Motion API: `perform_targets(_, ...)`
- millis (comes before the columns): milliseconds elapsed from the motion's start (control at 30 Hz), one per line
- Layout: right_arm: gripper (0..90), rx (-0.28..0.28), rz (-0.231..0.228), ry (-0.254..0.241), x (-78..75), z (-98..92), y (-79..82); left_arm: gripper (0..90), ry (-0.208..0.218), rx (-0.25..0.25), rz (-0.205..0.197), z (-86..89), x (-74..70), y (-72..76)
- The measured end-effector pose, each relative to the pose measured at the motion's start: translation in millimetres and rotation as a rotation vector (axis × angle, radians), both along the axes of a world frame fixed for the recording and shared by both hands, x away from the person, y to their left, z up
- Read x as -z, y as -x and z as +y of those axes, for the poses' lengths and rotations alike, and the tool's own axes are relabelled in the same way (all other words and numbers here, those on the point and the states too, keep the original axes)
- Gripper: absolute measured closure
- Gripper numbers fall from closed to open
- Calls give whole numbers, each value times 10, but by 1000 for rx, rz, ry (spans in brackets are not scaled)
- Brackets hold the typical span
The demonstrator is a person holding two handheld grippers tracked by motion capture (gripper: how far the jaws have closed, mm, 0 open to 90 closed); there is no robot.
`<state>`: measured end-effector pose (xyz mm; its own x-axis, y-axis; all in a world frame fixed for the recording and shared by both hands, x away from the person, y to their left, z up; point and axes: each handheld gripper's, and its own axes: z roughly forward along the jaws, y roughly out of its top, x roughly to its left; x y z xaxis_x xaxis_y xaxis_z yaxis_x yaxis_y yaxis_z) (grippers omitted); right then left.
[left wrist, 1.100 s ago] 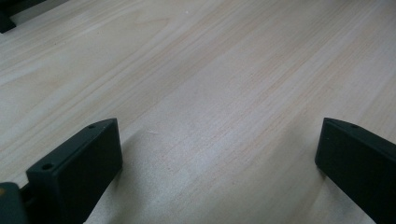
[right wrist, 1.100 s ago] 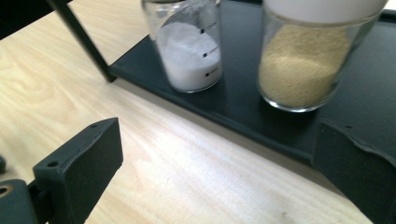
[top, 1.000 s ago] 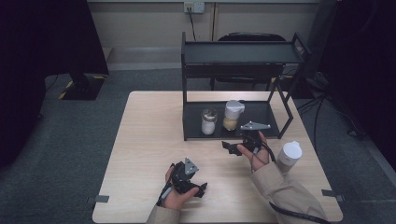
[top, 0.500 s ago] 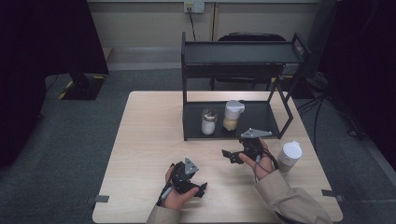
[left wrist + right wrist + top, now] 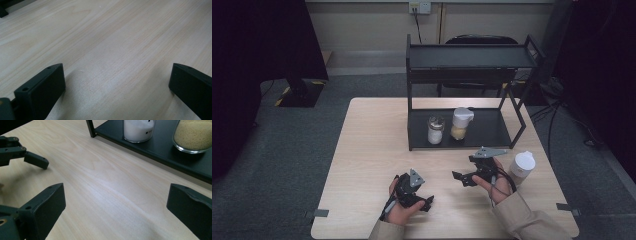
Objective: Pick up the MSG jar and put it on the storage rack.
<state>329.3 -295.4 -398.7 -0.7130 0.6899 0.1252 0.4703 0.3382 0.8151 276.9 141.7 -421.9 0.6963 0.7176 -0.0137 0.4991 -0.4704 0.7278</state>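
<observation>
Changes since the earlier pictures:

- Right gripper (image 5: 460, 177): a second ago it was held close to the front edge of the black rack (image 5: 462, 140), just below the jar of yellow grains (image 5: 460, 124). It has since drawn back toward the person, step by step, and now sits over bare counter (image 5: 372, 150), clear of the rack. It has also come nearer the left gripper (image 5: 426, 202).
- Right hand (image 5: 497, 180): withdrawn with the gripper. The sleeve reaches less far onto the counter than before.
- White-lidded container (image 5: 522, 166): now level with the right hand, just beside it.
</observation>
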Motion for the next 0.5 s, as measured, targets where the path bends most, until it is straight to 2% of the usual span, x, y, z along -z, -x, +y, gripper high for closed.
perform_targets(167, 14, -28, 1, 7, -2, -57, 43, 0, 0, 0, 0, 0, 0, 0)
perform_targets(500, 13, -45, 9, 16, 33, -189, 136, 0, 0, 0, 0, 0, 1, 0)
